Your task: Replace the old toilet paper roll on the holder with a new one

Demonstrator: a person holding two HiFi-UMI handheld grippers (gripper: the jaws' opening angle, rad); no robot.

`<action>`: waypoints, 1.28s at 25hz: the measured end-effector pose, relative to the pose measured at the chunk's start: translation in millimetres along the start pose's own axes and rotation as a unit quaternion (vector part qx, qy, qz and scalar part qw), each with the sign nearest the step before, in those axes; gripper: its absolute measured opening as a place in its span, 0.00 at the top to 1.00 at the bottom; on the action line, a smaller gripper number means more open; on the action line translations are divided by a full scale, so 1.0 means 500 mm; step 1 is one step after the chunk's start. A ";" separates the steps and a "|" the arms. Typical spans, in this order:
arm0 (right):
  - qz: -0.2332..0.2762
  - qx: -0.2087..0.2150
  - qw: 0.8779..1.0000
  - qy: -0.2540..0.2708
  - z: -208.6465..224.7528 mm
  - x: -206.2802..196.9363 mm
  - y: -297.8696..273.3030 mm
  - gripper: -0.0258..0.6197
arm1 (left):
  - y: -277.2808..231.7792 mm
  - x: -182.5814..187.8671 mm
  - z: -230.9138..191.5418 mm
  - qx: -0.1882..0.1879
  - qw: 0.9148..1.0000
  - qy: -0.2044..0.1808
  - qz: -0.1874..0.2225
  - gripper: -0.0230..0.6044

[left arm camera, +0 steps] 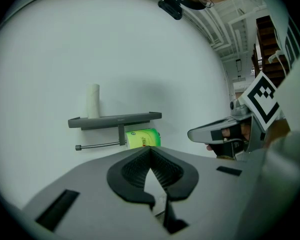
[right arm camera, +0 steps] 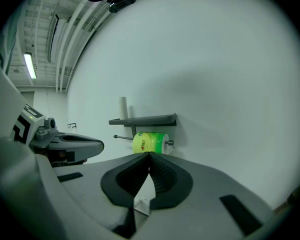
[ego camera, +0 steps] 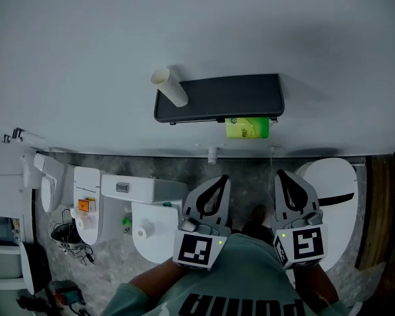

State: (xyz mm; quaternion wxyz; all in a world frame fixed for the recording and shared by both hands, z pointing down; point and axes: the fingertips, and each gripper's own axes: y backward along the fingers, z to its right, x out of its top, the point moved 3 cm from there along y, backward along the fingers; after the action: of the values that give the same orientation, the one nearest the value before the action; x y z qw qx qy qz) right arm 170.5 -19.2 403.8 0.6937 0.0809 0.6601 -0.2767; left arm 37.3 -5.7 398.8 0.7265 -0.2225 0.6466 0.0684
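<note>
The left gripper [left arm camera: 150, 148] and right gripper [right arm camera: 150, 154] are pressed together, empty. Only their views show the bar [left arm camera: 97, 145] ahead, holding the green toilet roll [right arm camera: 150, 143].

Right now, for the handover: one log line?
left gripper shut, empty; right gripper shut, empty; green roll on bar; white tube on shelf

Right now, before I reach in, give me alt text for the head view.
A dark wall shelf carries a white tube upright on its left end, and a green-wrapped roll hangs under its right side. The left gripper and right gripper sit below, shut, empty, clear of it.
</note>
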 end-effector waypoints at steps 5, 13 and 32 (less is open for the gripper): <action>0.005 -0.003 1.000 0.007 -0.011 0.008 0.005 0.94 | 0.013 0.010 -0.006 0.004 1.000 0.003 0.015 0.96; 0.018 -0.010 0.999 0.027 -0.068 0.035 0.006 0.94 | 0.067 0.032 -0.048 0.008 0.999 -0.014 0.050 0.96; 0.026 -0.069 0.997 0.020 -0.320 -0.002 0.106 0.94 | 0.336 -0.047 -0.152 -0.019 0.998 0.004 0.052 0.96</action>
State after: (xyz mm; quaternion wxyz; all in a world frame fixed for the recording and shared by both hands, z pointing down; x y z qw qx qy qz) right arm 57.2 101.4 372.8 0.6909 0.0555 0.6893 -0.2107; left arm -100.4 117.5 377.3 0.7152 -0.2028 0.6586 0.1171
